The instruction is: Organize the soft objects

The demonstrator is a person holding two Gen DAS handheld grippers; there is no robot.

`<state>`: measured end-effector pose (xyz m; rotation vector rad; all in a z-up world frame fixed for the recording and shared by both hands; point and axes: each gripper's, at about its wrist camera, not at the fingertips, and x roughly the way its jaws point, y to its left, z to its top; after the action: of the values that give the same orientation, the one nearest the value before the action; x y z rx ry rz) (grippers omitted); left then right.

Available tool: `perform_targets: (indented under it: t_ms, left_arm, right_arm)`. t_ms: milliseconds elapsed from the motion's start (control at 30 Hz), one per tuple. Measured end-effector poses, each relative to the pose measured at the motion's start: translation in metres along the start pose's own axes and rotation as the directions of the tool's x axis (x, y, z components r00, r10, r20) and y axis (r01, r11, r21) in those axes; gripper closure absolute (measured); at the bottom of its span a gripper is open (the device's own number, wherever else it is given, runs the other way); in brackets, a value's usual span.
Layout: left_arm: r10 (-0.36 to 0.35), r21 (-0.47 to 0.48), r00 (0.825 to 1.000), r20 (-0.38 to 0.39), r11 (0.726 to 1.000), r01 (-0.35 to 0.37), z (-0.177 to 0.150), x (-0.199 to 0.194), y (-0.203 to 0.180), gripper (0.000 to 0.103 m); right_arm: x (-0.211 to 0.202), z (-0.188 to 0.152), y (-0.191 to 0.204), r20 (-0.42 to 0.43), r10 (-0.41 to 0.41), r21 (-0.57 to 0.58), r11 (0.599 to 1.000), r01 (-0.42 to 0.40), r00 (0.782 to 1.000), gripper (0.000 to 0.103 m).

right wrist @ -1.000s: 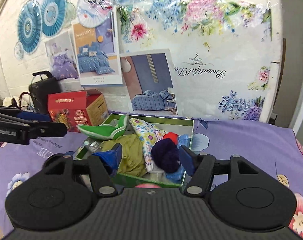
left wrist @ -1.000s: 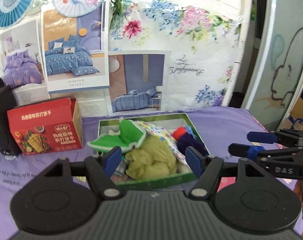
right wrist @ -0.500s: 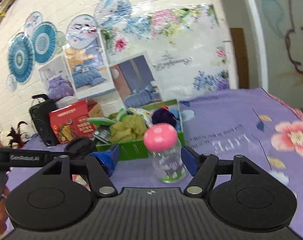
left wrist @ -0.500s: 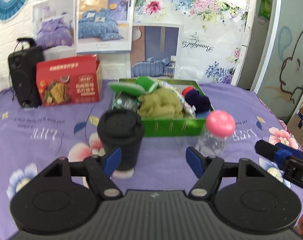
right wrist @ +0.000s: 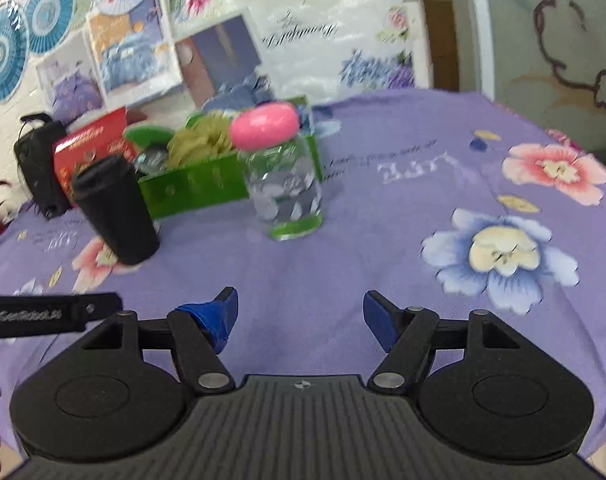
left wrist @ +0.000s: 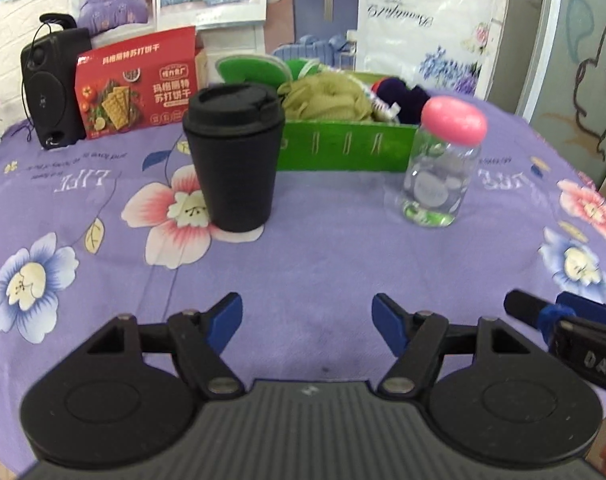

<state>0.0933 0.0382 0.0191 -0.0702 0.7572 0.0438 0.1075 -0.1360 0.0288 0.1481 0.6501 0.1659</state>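
Two grippers, both spread wide and holding nothing.
Left gripper (left wrist: 305, 322) and right gripper (right wrist: 299, 318) have pulled back from the green box (left wrist: 345, 148); its soft things look packed.

Open tabletop (left wrist: 303, 264) ahead | black cup (left wrist: 234, 156) left, pink-lidded jar (left wrist: 443, 160) right, gap between | green box (left wrist: 345, 148) behind.

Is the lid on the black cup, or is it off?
On. The black cup stands upright on the purple tablecloth, and its black lid sits squarely across the top, covering the rim.
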Motion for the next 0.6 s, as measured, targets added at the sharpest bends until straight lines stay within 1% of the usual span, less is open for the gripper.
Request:
perform_targets:
  t_ms: [67, 200, 333, 433, 600]
  left_arm:
    - [0.02, 0.012, 1.0, -0.012, 1.0, -0.019, -0.001, 0.004, -0.001, 0.031]
    - [0.038, 0.018, 0.999, -0.015, 0.999, -0.038, 0.0, 0.006, -0.001, 0.031]
    - [0.06, 0.027, 0.998, -0.005, 0.998, -0.06, -0.001, 0.002, -0.003, 0.031]
    - [0.053, 0.029, 0.999, -0.009, 0.998, -0.053, -0.002, -0.001, -0.005, 0.031]
    - [0.043, 0.045, 0.999, -0.021, 0.998, -0.042, -0.004, -0.004, -0.009, 0.031]
  right_arm:
    - [0.002, -0.001, 0.002, -0.037, 0.04, -0.003, 0.999, -0.04, 0.999, 0.048]
    - [-0.007, 0.001, 0.008, -0.018, 0.09, 0.004, 0.996, -0.09, 0.996, 0.048]
    - [-0.013, 0.001, 0.012, -0.011, 0.079, -0.007, 0.997, -0.079, 0.997, 0.048]
    - [-0.013, 0.0, 0.015, -0.02, 0.086, -0.01, 0.996, -0.087, 0.996, 0.047]
    - [-0.01, -0.003, 0.016, -0.046, 0.074, -0.009, 0.997, -0.075, 0.996, 0.047]
